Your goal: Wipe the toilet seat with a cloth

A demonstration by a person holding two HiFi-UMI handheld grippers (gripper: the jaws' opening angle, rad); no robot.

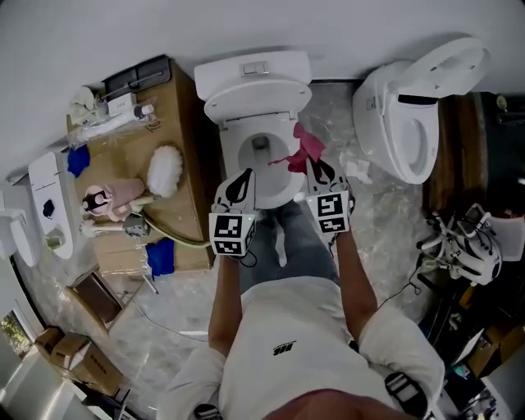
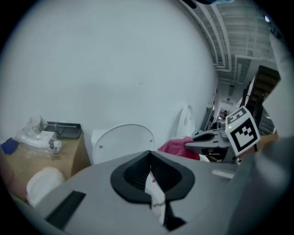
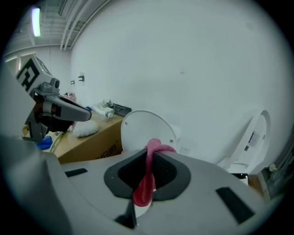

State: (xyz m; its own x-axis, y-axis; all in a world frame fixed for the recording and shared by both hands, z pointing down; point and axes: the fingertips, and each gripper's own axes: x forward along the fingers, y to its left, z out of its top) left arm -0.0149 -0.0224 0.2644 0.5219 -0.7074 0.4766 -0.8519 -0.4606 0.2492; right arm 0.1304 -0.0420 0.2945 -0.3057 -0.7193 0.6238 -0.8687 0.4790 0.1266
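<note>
Cloth (image 1: 305, 148) in right gripper (image 1: 318, 169) above toilet (image 1: 232, 152)

This looks like a makeshift test room or workshop corner, not a home bathroom. A white toilet (image 1: 256, 78) stands against a plain white wall (image 1: 246, 25), and a second toilet (image 1: 414, 98) stands near it on the marble-patterned floor (image 1: 385, 238). A cardboard box (image 1: 184, 156) just beside the first toilet bears brushes and bottles. More boxes (image 1: 70, 353) and tangled gear (image 1: 463, 242) lie around. The left gripper view shows an open industrial ceiling (image 2: 227, 41).
</note>
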